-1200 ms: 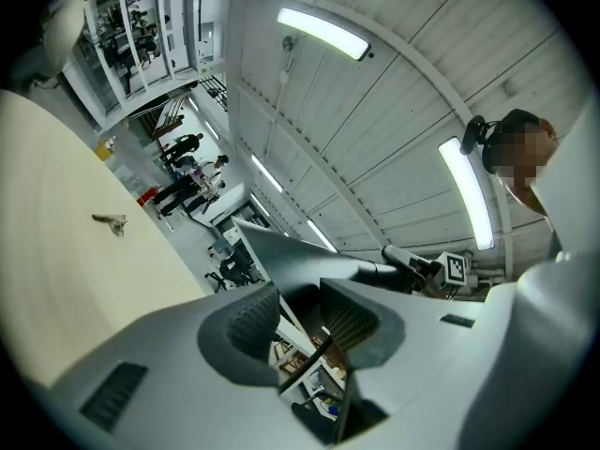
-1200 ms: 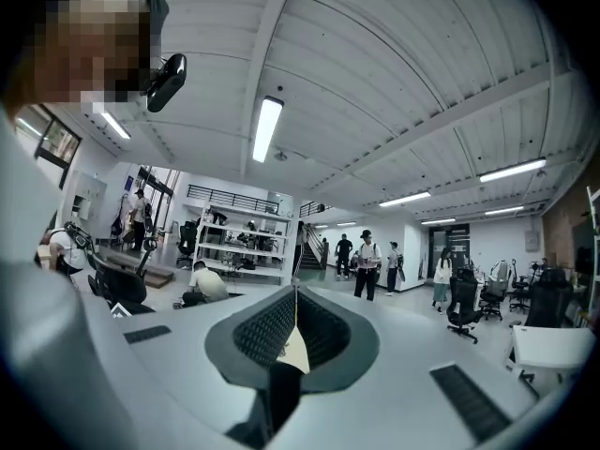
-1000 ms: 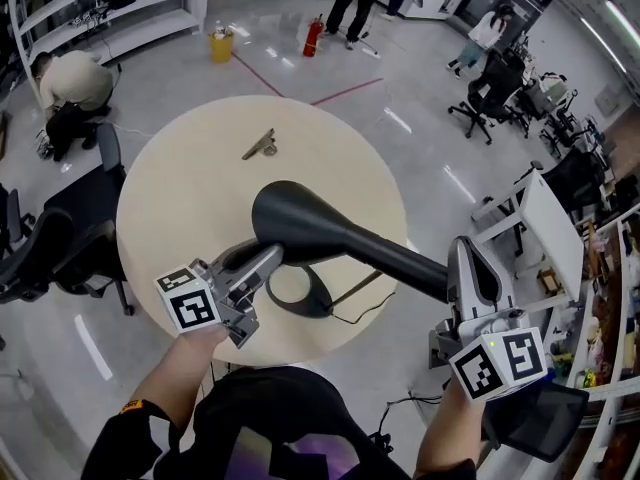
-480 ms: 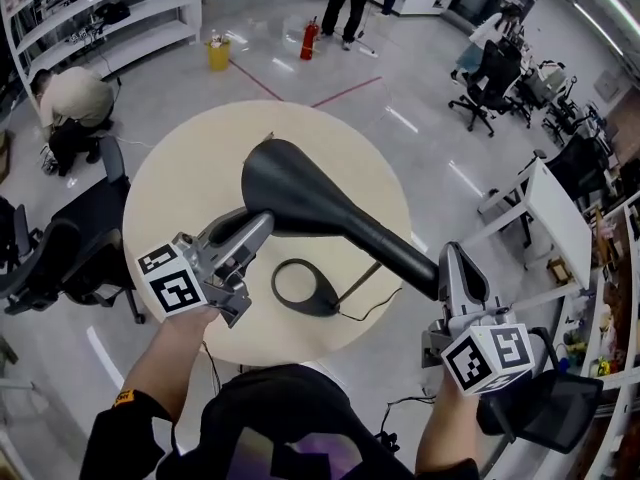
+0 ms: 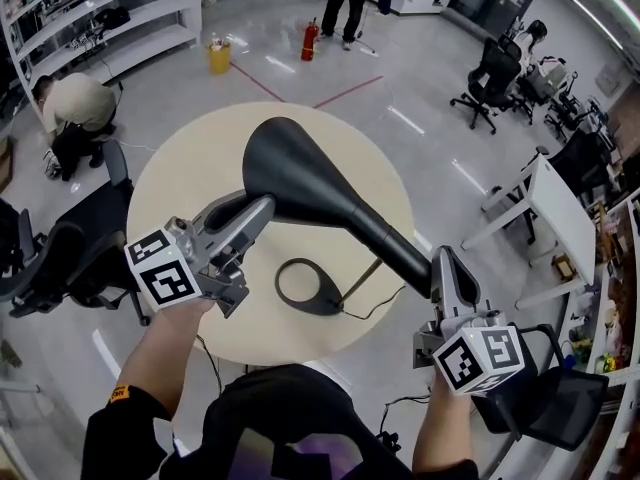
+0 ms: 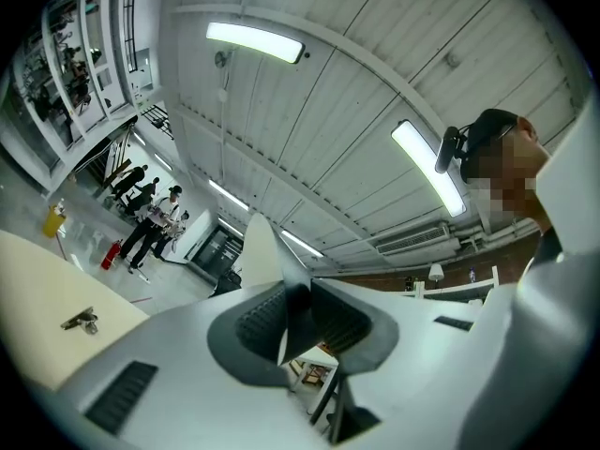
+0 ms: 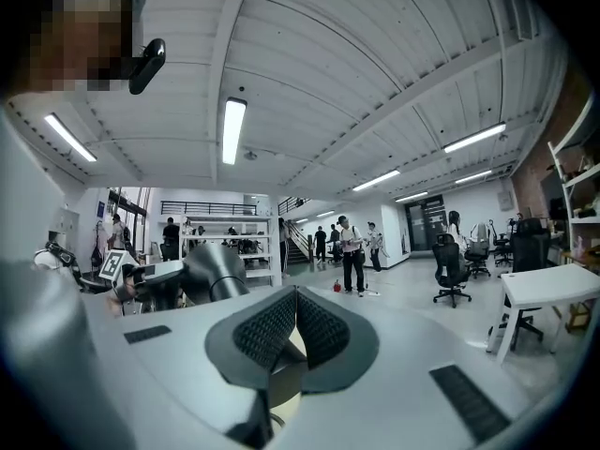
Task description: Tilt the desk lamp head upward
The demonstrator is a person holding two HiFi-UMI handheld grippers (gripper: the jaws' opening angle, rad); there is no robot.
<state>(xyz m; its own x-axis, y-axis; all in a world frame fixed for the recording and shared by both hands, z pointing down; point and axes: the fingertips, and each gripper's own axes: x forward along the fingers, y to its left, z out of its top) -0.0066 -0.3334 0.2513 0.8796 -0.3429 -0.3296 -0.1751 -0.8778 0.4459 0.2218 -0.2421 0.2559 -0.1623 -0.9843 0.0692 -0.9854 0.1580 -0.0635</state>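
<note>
A black desk lamp stands on the round beige table (image 5: 180,188). Its ring base (image 5: 325,304) lies flat, and its arm (image 5: 385,238) slopes up to the wide head (image 5: 285,163). My left gripper (image 5: 262,208) is at the head's lower left edge. Its jaws have just been closing, and in the left gripper view the thin rim (image 6: 262,251) is pinched between the pads of that gripper (image 6: 292,293). My right gripper (image 5: 443,260) is shut on the low end of the arm. The right gripper view shows its jaws (image 7: 295,312) and the lamp head (image 7: 214,272) beyond.
A metal clip (image 6: 80,321) lies on the table's far side. The lamp's cable (image 5: 375,303) runs off the near edge. A black office chair (image 5: 70,248) stands left of the table and a white desk (image 5: 555,228) to the right. A person (image 5: 75,98) crouches at far left.
The lamp head has swung upward and away, uncovering the ring base. My left gripper rose with it. The right gripper sank slightly while staying on the arm.
</note>
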